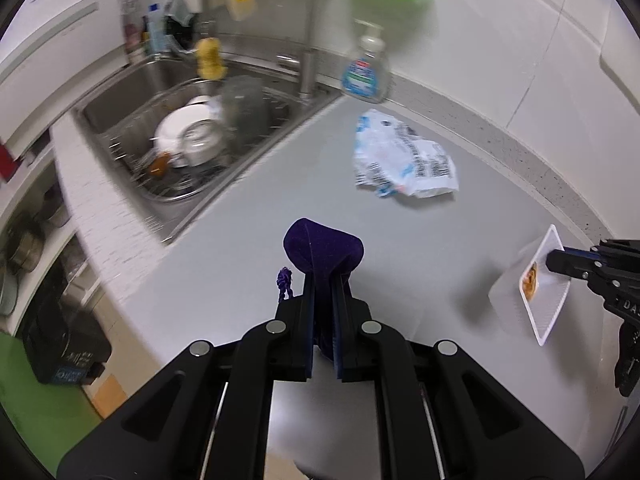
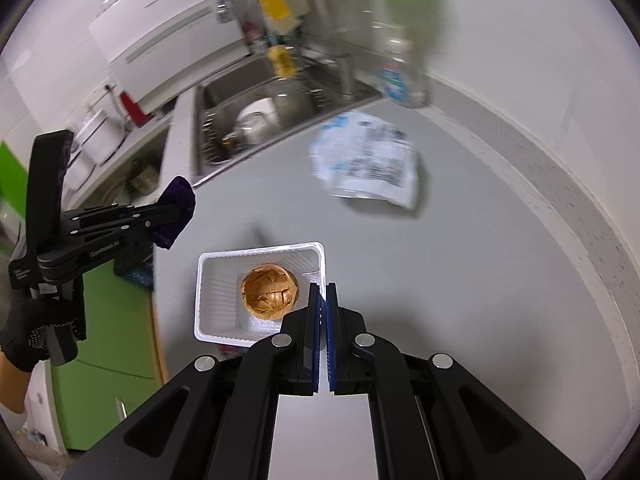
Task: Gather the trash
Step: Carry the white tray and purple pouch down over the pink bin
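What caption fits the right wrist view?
Right gripper shut on white tray rim, gold wrapper inside; left gripper holds purple pouch.

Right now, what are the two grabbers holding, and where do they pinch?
The left gripper pinches a purple cloth pouch around its middle. The right gripper pinches the white plastic tray by its rim.

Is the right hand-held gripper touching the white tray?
Touching. In the left wrist view, the right hand-held gripper pinches the rim of the white tray, which is lifted and tilted.
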A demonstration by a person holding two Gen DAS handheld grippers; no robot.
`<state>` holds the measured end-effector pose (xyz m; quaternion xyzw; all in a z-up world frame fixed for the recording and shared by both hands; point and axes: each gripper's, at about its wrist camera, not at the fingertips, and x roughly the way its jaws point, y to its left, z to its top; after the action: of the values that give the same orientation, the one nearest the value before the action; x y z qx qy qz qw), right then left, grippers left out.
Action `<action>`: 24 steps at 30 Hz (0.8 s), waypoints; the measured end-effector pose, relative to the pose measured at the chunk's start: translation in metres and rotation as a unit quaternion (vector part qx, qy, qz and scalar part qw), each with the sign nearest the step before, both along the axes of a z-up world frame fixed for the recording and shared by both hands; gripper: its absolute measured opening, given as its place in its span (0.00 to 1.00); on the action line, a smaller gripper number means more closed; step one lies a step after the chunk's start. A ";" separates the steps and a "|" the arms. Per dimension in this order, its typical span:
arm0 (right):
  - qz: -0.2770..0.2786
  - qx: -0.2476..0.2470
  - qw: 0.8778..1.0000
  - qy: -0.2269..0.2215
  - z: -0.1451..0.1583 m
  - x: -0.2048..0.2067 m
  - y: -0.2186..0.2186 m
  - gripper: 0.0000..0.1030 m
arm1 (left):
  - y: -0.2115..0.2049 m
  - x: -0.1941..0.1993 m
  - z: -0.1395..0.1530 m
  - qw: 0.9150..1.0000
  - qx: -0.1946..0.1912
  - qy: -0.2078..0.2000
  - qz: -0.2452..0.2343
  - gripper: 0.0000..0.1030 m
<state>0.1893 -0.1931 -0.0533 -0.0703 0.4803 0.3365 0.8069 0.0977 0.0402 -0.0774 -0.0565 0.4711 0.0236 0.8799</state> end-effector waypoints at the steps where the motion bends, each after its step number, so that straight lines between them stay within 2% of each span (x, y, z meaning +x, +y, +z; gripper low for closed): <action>1: 0.007 0.001 1.000 -0.001 0.001 -0.005 0.008 0.02 | 0.009 -0.012 0.003 1.000 0.000 -0.001 0.007 0.07; 11: 0.107 0.005 0.994 -0.003 0.000 -0.068 0.127 0.02 | 0.095 -0.123 0.004 0.996 0.010 0.005 0.093 0.07; 19: 0.185 -0.003 0.983 0.012 -0.022 -0.120 0.216 0.02 | 0.159 -0.214 -0.021 0.984 -0.006 0.017 0.176 0.07; 24: 0.227 -0.020 0.973 0.030 -0.056 -0.151 0.270 0.02 | 0.189 -0.257 -0.049 0.975 -0.019 0.031 0.220 0.07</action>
<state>0.0379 0.0768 -0.1097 -0.1832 0.4821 0.5034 0.6933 -0.1598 0.2295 -0.1263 -0.1748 0.4743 0.2088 0.8372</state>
